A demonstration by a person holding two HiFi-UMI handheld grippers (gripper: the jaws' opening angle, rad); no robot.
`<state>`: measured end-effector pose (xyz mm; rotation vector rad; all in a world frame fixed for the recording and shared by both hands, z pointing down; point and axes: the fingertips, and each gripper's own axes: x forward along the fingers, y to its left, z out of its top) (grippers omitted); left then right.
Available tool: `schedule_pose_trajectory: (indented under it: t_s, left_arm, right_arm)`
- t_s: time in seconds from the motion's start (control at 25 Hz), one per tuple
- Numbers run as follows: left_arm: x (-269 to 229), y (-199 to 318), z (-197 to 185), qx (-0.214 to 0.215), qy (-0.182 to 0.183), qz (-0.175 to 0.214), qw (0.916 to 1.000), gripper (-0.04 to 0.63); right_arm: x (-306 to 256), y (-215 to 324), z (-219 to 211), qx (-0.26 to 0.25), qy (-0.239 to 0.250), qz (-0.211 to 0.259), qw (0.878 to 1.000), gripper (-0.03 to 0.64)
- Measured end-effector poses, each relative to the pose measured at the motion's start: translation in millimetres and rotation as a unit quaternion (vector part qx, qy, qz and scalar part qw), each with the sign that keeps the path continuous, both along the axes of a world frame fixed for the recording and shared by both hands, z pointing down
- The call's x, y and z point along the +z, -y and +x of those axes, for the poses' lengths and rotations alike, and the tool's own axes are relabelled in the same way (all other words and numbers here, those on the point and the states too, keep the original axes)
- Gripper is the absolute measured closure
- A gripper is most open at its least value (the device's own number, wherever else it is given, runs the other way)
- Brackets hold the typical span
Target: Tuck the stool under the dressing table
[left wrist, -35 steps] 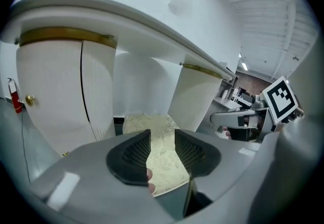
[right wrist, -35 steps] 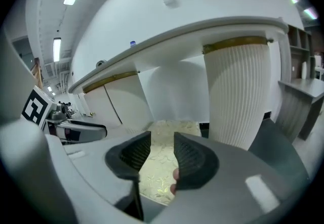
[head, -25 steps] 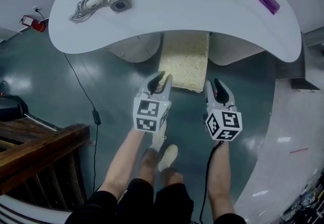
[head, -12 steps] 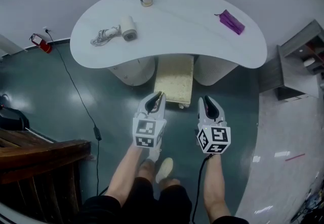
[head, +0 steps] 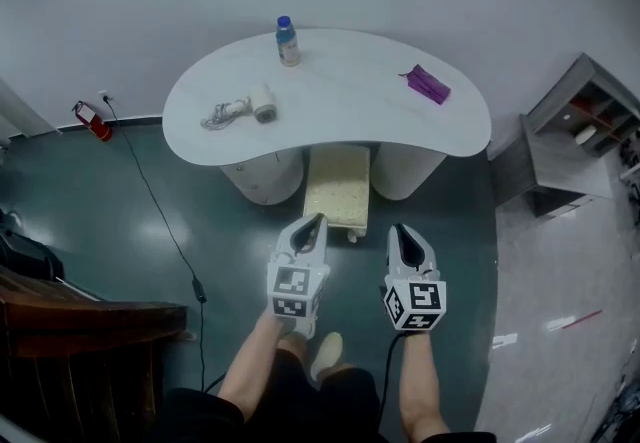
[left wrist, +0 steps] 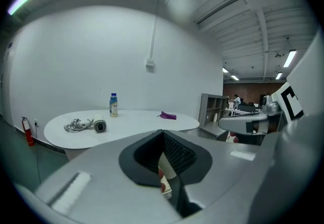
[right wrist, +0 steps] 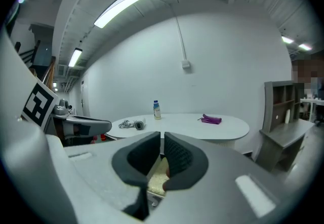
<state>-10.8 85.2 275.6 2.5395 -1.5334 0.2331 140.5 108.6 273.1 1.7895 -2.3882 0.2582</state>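
dark green glossy floor below a plain white wall. a white kidney-shaped table stands at the wall on two rounded white pedestals.

task item: the pale yellow rectangular stool sits in the gap between the pedestals. its far end is under the tabletop and hidden by it. the near end sticks out past the table edge toward the person. legs mostly out of sight.

on the table:
- small bottle with blue cap, upright near the back edge, label too small to read
- white hair dryer with coiled cord, toward the left
- flat purple object, toward the right, cannot tell what it is

left tongs: pads fully together, nothing held. right tongs: closing, a thin slit left between the pads, nothing in it. head view puts both tips side by side just short of the stool's near end, with no contact visible.

left gripper view: the tongs' own body blocks the stool. right gripper view: a sliver of the yellow seat shows through the slit, beyond the pads.

edges:
- grey shelf unit, cut off at the right
- dark wooden frame, cut off at lower left
- red object at the wall base, too small to identify
- black cable across the floor
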Motion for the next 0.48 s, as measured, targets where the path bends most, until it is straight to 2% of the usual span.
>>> schedule_pose_trajectory:
  t_s: [0.32, 0.48]
  left_arm:
    - [-42.8, -48.8, -8.3, 0.011, 0.021, 0.006, 0.9997, 0.589]
    - [-71.5, -70.6, -4.1, 0.024, 0.024, 0.027, 0.9991, 0.589]
  right_arm:
    - [-50.6, -45.0, 0.9, 0.006, -0.008, 0.015, 1.0, 0.591]
    - [-75.2, -63.7, -1.0, 0.006, -0.011, 0.021, 1.0, 0.591]
